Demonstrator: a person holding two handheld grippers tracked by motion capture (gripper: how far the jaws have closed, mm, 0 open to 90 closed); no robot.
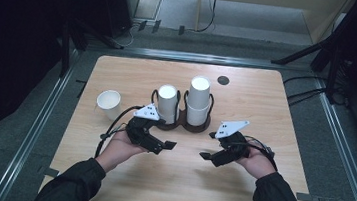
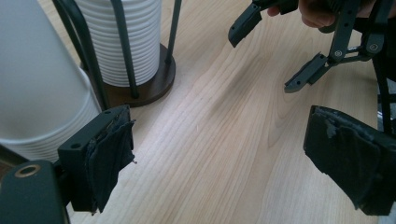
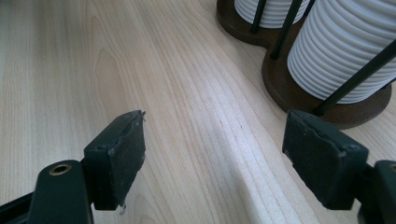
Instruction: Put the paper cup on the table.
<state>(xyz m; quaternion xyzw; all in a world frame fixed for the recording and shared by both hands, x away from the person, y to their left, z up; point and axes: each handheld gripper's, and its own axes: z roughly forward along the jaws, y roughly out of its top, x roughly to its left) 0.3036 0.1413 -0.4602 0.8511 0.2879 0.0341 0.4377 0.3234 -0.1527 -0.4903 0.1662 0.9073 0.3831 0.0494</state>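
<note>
Two stacks of white cups (image 1: 169,102) are held in a dark wire holder (image 1: 183,126) at mid-table. A single cup (image 1: 109,103) is set to its left. Just nearer, the left gripper (image 1: 167,145) and right gripper (image 1: 205,156) are held open and empty over the table (image 1: 267,95).

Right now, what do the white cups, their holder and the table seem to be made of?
Cups: likely paper, matte white, stacked ribbed rims.
Holder: dark brown base that looks like wood, with thin black rods, probably metal.
Table: light wood or wood-look laminate with visible grain.
</note>
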